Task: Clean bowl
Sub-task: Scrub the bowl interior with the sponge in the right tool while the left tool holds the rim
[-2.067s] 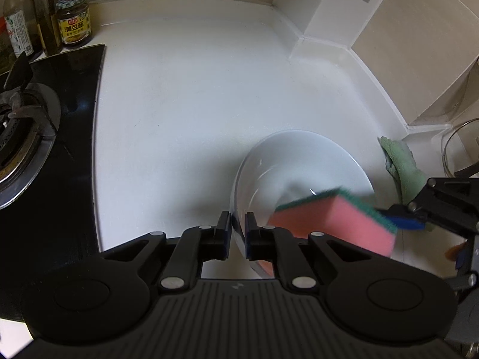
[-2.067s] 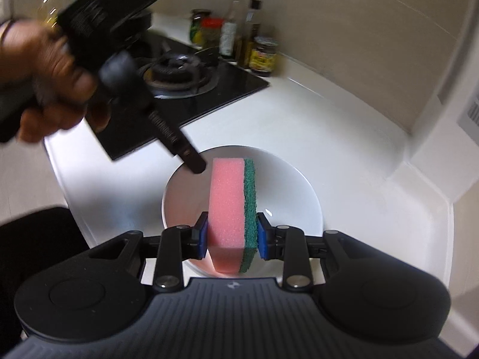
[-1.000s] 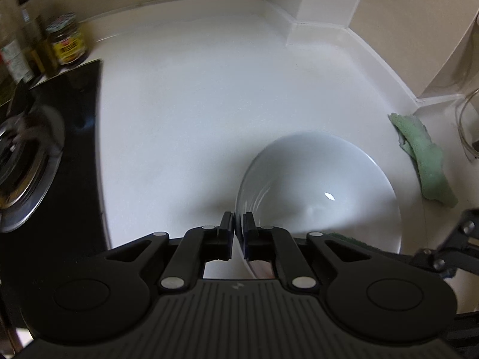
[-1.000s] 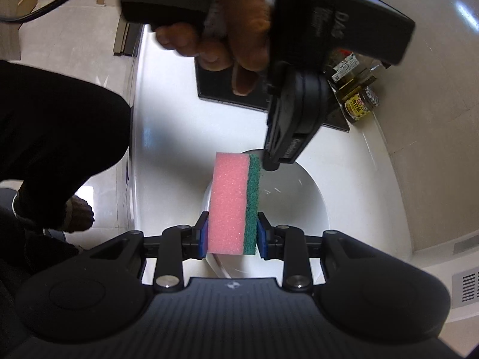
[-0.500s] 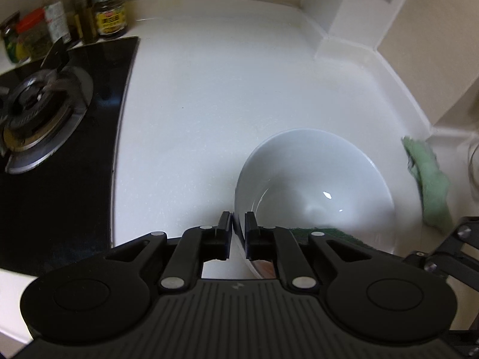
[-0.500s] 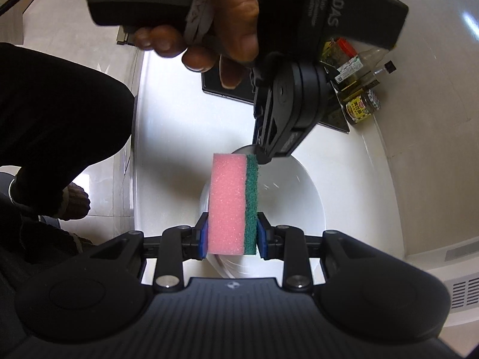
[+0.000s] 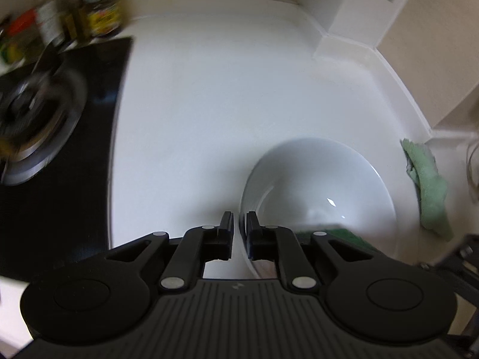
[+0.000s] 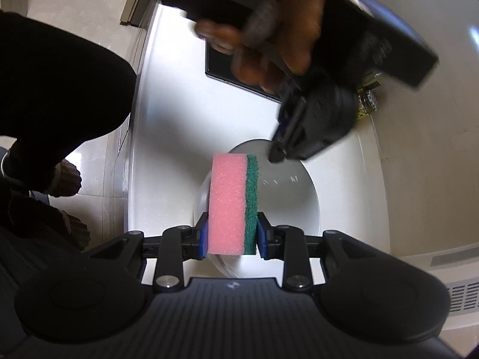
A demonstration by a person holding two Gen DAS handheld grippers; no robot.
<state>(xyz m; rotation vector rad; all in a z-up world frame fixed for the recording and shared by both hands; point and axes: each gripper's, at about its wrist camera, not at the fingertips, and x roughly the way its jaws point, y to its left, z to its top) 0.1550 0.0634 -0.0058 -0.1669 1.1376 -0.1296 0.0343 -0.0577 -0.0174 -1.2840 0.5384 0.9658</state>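
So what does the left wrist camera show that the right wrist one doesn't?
Only the left wrist view shows the green cloth beside the bowl and the burner; its left gripper straddles the bowl's rim, jaws just opening. Only the right wrist view shows the sponge clamped in the right gripper and the person's hand. Both show the bowl, counter and jars.

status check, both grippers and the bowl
Left gripper jaws just opening, straddling the bowl rim. Right gripper shut on sponge above the bowl. Green cloth lies beside the bowl, not in the way.
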